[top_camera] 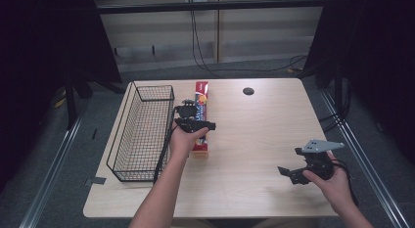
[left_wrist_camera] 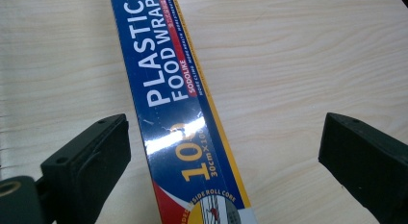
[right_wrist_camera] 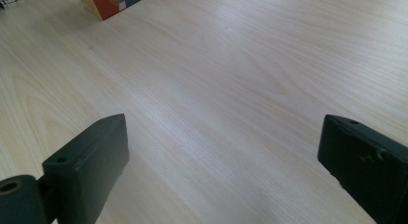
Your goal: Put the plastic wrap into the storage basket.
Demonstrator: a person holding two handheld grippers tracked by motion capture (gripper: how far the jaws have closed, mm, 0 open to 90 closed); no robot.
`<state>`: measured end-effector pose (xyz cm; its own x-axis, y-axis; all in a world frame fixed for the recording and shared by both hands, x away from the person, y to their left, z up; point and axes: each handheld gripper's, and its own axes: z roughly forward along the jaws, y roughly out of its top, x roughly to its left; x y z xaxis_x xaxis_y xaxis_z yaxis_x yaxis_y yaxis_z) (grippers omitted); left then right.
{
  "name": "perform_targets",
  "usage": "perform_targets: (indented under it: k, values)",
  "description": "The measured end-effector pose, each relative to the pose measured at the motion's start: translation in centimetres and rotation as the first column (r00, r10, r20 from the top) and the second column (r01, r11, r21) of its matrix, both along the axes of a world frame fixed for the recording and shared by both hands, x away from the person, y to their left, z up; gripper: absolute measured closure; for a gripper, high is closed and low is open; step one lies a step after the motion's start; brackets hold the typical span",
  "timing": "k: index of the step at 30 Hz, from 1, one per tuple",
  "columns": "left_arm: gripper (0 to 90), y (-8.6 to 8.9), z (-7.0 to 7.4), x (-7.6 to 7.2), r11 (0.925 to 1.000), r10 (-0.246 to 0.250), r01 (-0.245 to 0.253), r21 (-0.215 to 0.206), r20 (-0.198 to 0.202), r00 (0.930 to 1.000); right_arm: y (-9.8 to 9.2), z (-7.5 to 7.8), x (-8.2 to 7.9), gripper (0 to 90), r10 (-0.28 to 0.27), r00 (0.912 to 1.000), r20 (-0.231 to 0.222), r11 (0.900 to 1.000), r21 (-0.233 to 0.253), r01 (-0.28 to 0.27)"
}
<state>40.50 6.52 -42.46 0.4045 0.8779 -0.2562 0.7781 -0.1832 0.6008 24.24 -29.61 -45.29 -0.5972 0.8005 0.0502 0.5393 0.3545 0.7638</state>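
Plastic food wrap box (left_wrist_camera: 183, 113) reads "PLASTIC FOOD WRAP", "SODOLIKE", between the spread left claw (left_wrist_camera: 223, 152).

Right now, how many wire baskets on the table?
1. The wire basket sits along the table's left edge, just left of the plastic food wrap box that the open left gripper hovers over.

Food wrap box (left_wrist_camera: 183, 113) glossy card; table (left_wrist_camera: 298, 65) smooth pale wood; basket (top_camera: 142, 132) black wire.
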Motion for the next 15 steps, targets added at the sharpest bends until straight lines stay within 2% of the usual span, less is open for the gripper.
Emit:
perform_targets:
  k: [15]
  values:
    - [4.7,-0.4,-0.5,1.8,0.9993,0.035,-0.035,0.011,0.003,0.9994,-0.3,0.1,-0.1,3.4,0.004,1.0000,0.002,1.000,0.007,-0.004]
